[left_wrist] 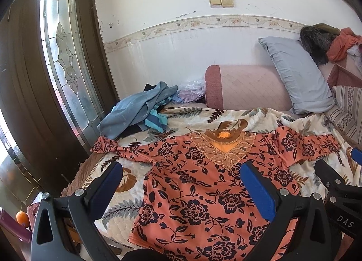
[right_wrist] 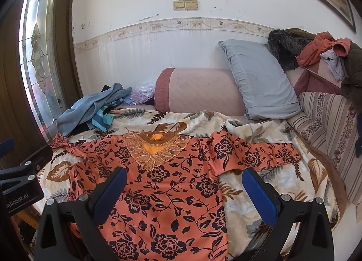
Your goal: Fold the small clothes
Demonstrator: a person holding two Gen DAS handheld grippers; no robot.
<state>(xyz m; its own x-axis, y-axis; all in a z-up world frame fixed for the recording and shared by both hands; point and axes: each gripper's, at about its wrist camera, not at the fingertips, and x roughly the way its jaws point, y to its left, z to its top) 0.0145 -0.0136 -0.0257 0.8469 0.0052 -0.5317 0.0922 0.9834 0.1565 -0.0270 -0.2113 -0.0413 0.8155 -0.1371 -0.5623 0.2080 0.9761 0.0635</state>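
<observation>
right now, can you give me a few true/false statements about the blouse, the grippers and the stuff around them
1. The blouse lies spread flat, both sleeves out to the sides. True.
2. The left gripper is shut on the blouse's hem. False: its jaws stand open and hold nothing.
3. The right gripper is open. True.
4. A grey pillow leans against the wall. True.
5. The blue clothes lie on top of the blouse. False: they sit beyond its sleeve, near the door.

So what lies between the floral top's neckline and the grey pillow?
Only the leaf-print blanket, rumpled, covering the bed between the floral top and the grey pillow; the right wrist view shows it best.
</observation>
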